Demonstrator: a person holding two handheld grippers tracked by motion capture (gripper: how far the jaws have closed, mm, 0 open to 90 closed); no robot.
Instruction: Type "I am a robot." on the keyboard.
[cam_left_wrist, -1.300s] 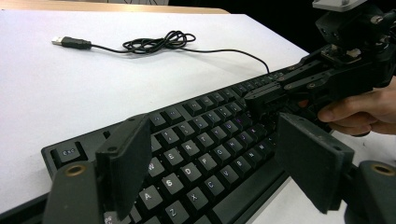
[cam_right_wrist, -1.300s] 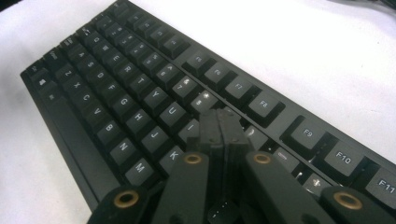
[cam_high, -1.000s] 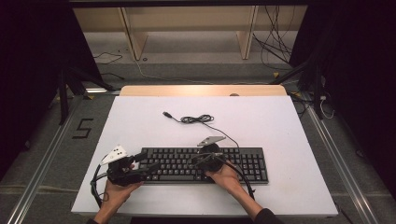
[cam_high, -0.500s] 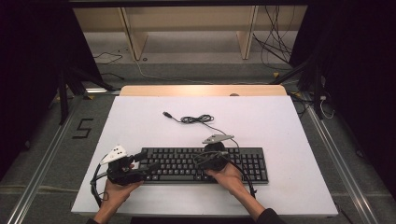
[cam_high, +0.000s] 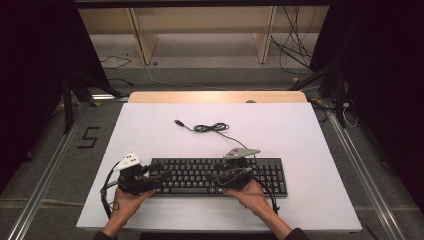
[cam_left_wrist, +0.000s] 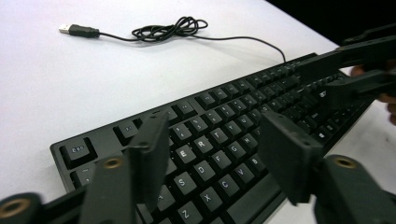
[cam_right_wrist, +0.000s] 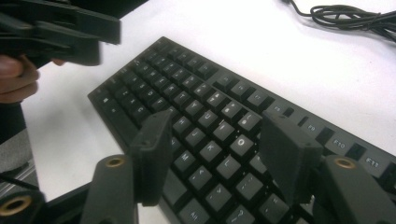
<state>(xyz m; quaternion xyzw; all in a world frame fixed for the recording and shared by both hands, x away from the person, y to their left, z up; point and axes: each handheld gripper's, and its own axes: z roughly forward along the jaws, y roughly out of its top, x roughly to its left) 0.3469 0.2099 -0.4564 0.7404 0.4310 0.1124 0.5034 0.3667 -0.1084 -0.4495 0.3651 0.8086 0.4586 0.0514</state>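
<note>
Both tongs hover over the black keyboard (cam_high: 220, 175), nothing gripped. Left tongs (cam_high: 162, 176) sit above the keyboard's left end, jaws just closing in, gap half wide, keys showing between them. Right tongs (cam_high: 216, 179) hang over the middle keys, jaws just opening, gap fairly wide, nothing between them either. Keyboard lies flat near the table's (cam_high: 300, 210) front edge, parallel to it, probably for typing-style pokes at keys. Its cable (cam_high: 212, 128) trails toward the back edge, coiled, plug (cam_high: 179, 122) unconnected, clear of both hands.
</note>
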